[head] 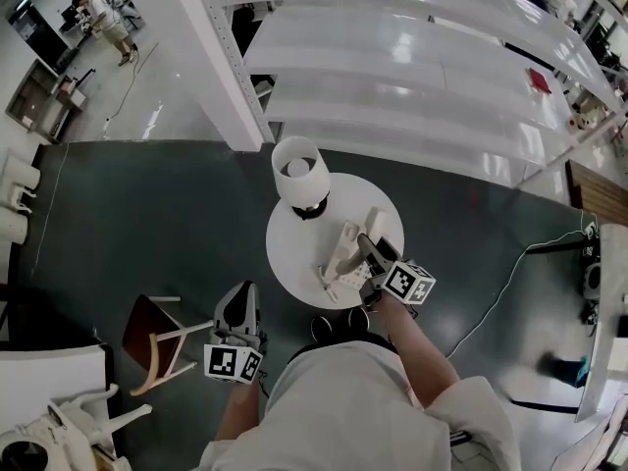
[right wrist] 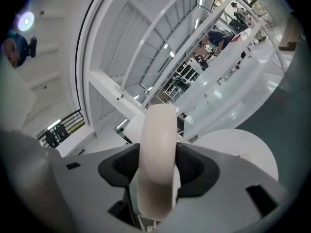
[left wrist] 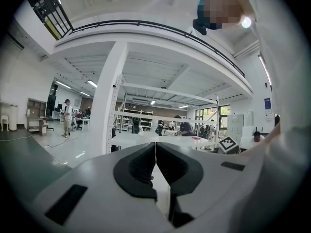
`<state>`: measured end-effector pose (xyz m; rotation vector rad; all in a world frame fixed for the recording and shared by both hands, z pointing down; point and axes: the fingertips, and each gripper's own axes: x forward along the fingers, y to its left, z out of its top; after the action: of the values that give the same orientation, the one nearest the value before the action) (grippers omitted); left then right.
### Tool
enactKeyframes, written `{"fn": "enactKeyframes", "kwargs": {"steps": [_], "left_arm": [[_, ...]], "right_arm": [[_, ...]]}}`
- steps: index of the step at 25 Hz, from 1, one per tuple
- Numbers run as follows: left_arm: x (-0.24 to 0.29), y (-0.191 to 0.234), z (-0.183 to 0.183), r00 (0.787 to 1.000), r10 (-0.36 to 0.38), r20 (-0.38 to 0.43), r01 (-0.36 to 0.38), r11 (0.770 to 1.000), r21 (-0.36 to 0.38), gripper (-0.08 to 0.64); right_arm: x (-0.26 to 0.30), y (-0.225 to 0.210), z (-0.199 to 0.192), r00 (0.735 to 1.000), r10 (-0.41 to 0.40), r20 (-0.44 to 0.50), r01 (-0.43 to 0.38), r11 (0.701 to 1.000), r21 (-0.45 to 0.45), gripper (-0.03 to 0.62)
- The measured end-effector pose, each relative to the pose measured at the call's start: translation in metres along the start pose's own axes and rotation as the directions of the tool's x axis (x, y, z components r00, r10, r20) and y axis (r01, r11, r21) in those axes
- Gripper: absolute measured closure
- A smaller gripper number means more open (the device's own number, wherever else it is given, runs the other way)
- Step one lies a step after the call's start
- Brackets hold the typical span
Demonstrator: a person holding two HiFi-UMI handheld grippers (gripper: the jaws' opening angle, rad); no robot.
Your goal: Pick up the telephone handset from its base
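Observation:
A cream telephone handset (head: 345, 240) hangs tilted over the round white table (head: 294, 253), lifted off its cream base (head: 334, 279). My right gripper (head: 367, 247) is shut on the handset. In the right gripper view the handset (right wrist: 158, 149) stands upright between the dark pads, which press on both its sides, and the table (right wrist: 243, 147) lies below. My left gripper (head: 242, 294) hovers off the table's near left edge, above the dark floor. Its jaws (left wrist: 155, 165) are shut with nothing between them.
A white-shaded lamp (head: 300, 173) stands at the back of the table. A wooden chair (head: 157, 337) is on the floor to the left. Long white tables (head: 412, 77) and a white pillar (head: 216, 57) lie beyond. A cable (head: 510, 273) runs across the floor at right.

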<state>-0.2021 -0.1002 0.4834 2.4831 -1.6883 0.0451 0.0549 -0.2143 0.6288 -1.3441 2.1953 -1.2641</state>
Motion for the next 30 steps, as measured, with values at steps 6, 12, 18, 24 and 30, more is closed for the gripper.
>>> {"fn": "enactKeyframes", "kwargs": {"steps": [6, 12, 18, 24, 30], "left_arm": [[0.004, -0.010, 0.003, 1.000, -0.003, 0.012, 0.003, 1.000, 0.006, 0.540], [0.007, -0.021, 0.005, 0.999, -0.008, 0.032, 0.008, 1.000, 0.013, 0.540], [0.008, -0.029, 0.009, 0.998, -0.004, 0.055, 0.003, 1.000, 0.009, 0.540], [0.007, -0.033, 0.008, 0.998, 0.008, 0.056, -0.008, 1.000, 0.003, 0.540], [0.006, -0.035, 0.008, 0.998, 0.010, 0.060, -0.011, 1.000, 0.010, 0.540]], "right_arm": [[-0.019, 0.035, 0.033, 0.986, 0.142, 0.092, -0.151, 0.984, 0.090, 0.360], [-0.039, 0.075, 0.060, 0.934, 0.320, 0.161, -0.341, 0.931, 0.129, 0.362], [-0.054, 0.099, 0.069, 0.877, 0.438, 0.198, -0.472, 0.863, 0.181, 0.365], [-0.058, 0.100, 0.069, 0.868, 0.449, 0.212, -0.491, 0.839, 0.235, 0.367], [-0.058, 0.092, 0.067, 0.861, 0.444, 0.248, -0.505, 0.804, 0.315, 0.368]]}}
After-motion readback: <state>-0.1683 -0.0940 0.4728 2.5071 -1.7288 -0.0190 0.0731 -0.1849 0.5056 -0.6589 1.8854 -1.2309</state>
